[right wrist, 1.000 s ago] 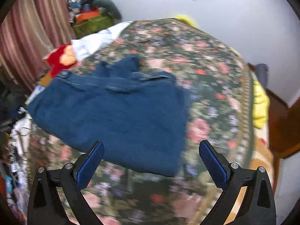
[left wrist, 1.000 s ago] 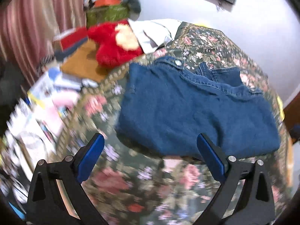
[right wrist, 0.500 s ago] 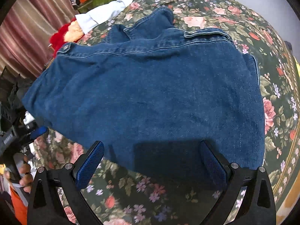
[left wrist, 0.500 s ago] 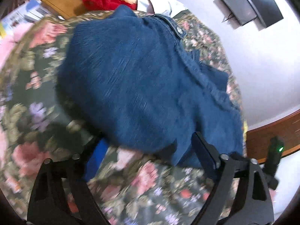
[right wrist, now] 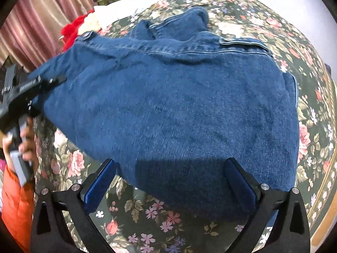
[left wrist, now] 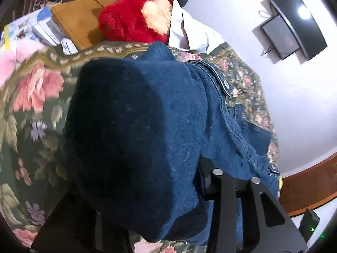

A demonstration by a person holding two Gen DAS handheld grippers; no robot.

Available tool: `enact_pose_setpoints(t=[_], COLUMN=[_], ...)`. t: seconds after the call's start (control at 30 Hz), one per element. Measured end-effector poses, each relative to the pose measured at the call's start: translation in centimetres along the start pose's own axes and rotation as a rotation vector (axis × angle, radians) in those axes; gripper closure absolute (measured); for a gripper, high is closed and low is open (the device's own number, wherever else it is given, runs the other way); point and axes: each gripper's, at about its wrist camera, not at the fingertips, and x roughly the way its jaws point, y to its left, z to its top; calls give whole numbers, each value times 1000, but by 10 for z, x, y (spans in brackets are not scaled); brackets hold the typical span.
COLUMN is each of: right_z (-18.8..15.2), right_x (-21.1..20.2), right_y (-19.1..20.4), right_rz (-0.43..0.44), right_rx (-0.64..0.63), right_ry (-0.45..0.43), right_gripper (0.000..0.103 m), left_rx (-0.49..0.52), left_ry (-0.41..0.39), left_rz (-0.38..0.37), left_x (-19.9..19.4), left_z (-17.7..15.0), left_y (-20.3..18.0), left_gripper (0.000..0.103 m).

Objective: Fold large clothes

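- Left tongs (left wrist: 168,200) have just been closing, clamped on denim jacket (right wrist: 179,105) edge.
- Right tongs (right wrist: 170,181) apart, straddling hem.
- Next: right grip, then fold.

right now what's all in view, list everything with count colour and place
denim jacket: one, blue, spread on the bed
bedspread: one, dark green with pink roses, under the jacket
plush toy: one, red with pale face, beyond the bed's far edge
white cloth: one, beside the toy
screen: one, black, on the wall
curtain: one, pink, far left
left gripper: one, black, jaws just been closing on the jacket's left edge
right gripper: one, black with blue pads, open astride the near hem
hand: one, orange sleeve, holding the left gripper
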Motion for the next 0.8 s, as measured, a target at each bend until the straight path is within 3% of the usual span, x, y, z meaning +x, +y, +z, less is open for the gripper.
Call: enact_pose_setpoints(t=[0.17, 0.33, 0.5, 0.63, 0.8], right_z=[0, 11, 40, 56, 58], right_x=[-5, -18, -9, 26, 65], right_y=[4, 0, 11, 41, 72], right_rz=[-9, 101, 187, 200, 118], right_rx=[5, 105, 168, 111, -11], right_ry=[17, -6, -8, 55, 68], right_gripper=[0, 0, 0, 0, 0], left_rx=[163, 346, 428, 488, 546], left_ry=[-53, -159, -238, -241, -224], left_rz=[43, 22, -14, 15, 90], left_x=[-31, -76, -106, -109, -92], left_z=[0, -8, -11, -16, -32], left_y=[-32, -75, -105, -120, -128], left_gripper=[80, 81, 83, 83, 83])
